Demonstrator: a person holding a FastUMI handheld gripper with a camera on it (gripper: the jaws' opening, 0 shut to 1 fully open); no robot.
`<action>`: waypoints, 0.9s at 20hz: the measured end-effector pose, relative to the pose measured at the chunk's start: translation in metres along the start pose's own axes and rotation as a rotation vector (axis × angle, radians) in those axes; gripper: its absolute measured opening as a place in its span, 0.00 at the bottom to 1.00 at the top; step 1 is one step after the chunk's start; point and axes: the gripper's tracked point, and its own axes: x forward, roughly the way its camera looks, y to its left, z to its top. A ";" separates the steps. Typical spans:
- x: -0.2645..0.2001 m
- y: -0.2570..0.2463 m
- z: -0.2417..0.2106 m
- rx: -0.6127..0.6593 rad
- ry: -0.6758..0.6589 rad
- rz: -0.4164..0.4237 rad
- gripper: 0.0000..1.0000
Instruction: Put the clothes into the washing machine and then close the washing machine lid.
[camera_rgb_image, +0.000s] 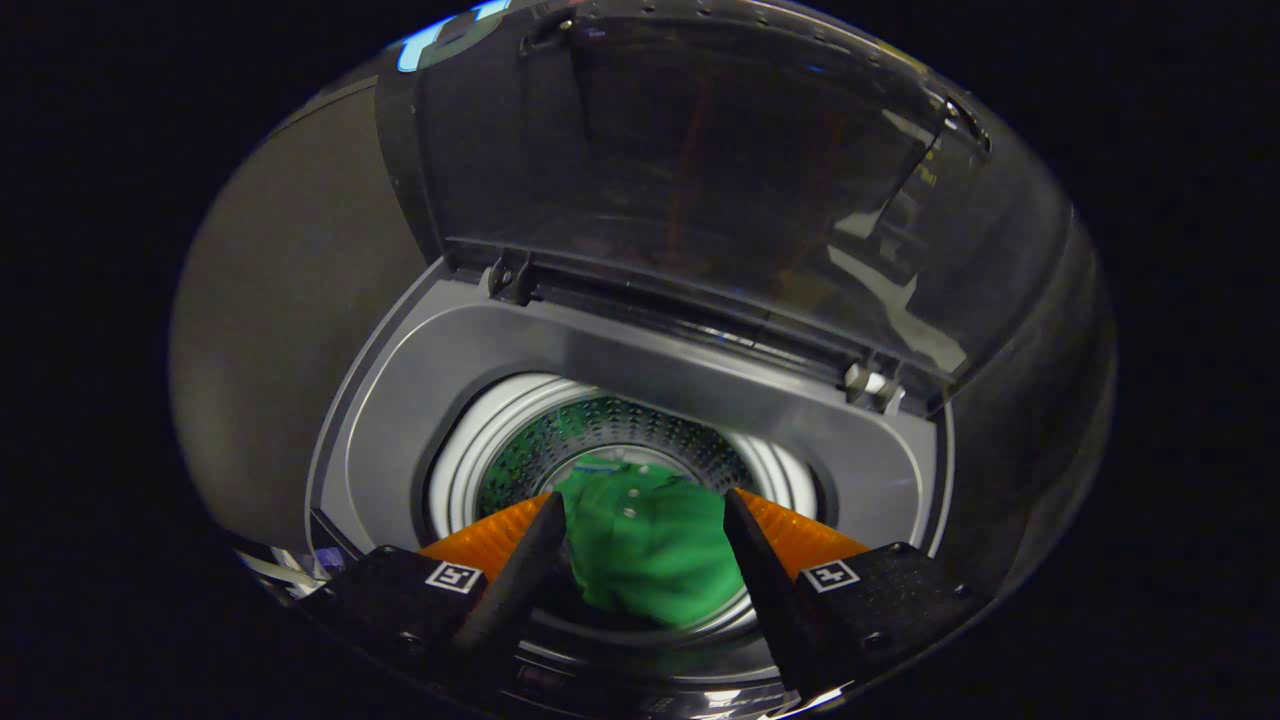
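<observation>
I look down into a top-loading washing machine (610, 350) whose tinted lid (700, 170) stands raised behind the opening. A green garment (650, 560) with small white buttons lies crumpled inside the perforated drum (620, 425). My gripper (644, 497) hovers over the near edge of the opening, its fingers spread wide apart. The garment shows in the gap between them, lower down in the drum, and neither finger presses on it.
Two hinges (510, 278) (865, 385) hold the lid at the back of the grey top panel. A white ring (470, 450) lines the drum's mouth. Dark booth wall surrounds the machine on both sides.
</observation>
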 end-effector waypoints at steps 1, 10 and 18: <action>-0.004 -0.005 0.005 -0.021 -0.027 -0.030 1.00; -0.072 0.014 0.066 0.124 -0.280 0.055 1.00; -0.191 -0.010 0.163 0.249 -0.643 0.025 1.00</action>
